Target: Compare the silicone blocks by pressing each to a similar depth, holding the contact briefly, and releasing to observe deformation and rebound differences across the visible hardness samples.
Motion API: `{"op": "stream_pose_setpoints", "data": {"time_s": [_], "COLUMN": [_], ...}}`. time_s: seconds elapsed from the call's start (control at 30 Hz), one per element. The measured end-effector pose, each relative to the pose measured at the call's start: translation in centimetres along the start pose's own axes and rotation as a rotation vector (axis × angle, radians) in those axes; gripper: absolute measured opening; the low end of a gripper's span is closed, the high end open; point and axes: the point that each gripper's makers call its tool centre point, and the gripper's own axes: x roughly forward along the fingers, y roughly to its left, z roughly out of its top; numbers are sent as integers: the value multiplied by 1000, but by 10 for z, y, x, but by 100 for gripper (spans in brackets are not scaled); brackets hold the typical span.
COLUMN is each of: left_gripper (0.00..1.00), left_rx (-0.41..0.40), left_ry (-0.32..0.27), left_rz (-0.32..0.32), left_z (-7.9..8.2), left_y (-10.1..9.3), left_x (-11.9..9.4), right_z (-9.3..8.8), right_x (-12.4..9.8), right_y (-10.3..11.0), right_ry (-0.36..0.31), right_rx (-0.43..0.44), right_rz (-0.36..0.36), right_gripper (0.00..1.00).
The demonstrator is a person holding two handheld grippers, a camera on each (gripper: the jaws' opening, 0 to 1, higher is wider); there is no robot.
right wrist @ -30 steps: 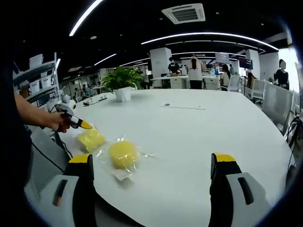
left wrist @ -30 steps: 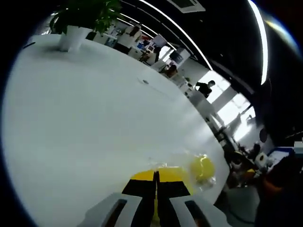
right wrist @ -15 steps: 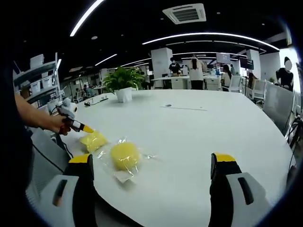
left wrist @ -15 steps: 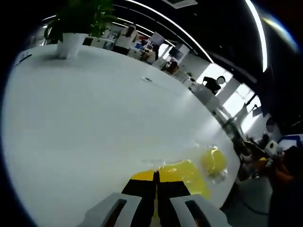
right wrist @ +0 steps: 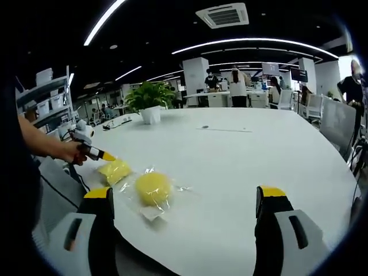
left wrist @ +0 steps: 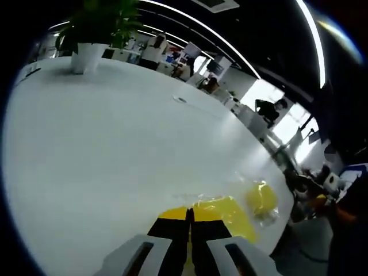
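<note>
Two yellow silicone samples in clear wrappers lie near the white table's (right wrist: 230, 155) near edge. The round block (right wrist: 152, 187) is in front of my right gripper (right wrist: 185, 198), whose jaws stand wide open with nothing between them. The flat block (right wrist: 114, 171) lies left of it. A hand (right wrist: 68, 151) holds my left gripper (right wrist: 106, 156), whose yellow tip is just above that block's far edge; I cannot tell if they touch. In the left gripper view my left gripper (left wrist: 190, 211) is shut, with the flat block (left wrist: 227, 210) just past its tip and the round block (left wrist: 261, 198) beyond.
A potted plant (right wrist: 148, 99) stands at the far side of the table, also visible from the left (left wrist: 92, 31). A small dark object (right wrist: 202, 127) lies mid-table. Shelves (right wrist: 49, 95) stand at the left. Desks, chairs and people are behind the table.
The left gripper view has tilted a little, so more of the flat block shows past the shut jaws. The right gripper has hardly moved and stays open.
</note>
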Motion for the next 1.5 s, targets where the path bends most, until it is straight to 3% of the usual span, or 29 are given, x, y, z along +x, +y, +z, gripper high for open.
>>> {"op": "stream_pose_setpoints", "data": {"time_s": [0.2, 0.33, 0.4, 0.6, 0.7, 0.83, 0.97, 1.07, 1.3, 1.5], "left_gripper": [3, 38, 41, 74, 81, 93, 99, 100, 100, 100], "left_rx": [-59, 13, 19, 257, 297, 358, 365, 423, 404, 463], "left_ry": [0, -65, -75, -146, -124, -140, -163, -136, -153, -99], "left_rz": [-9, -2, -13, 16, 22, 25, 38, 66, 25, 7], "left_z": [-2, 10, 15, 42, 40, 40, 41, 33, 24, 6], "left_y": [5, 8, 6, -1, -8, -16, -20, -17, -30, -39], "left_x": [-3, -9, -16, -39, -50, -61, -69, -73, -88, -91], "right_z": [0, 0, 1, 3, 3, 0, -1, -4, -21, -23], "right_x": [0, -1, -1, 1, 3, 5, 5, 6, 8, 10], "right_y": [-1, -2, -2, -6, -6, -5, -5, -6, -8, -10], "right_ry": [5, 10, 10, 10, 12, 20, 23, 34, 96, 106], "right_rx": [-8, -7, -7, -10, -10, -8, -8, -11, -26, -23], "right_rz": [6, 9, 10, 13, 16, 21, 23, 28, 40, 44], "right_gripper": [96, 96, 96, 96, 96, 96, 96, 96, 96, 96]}}
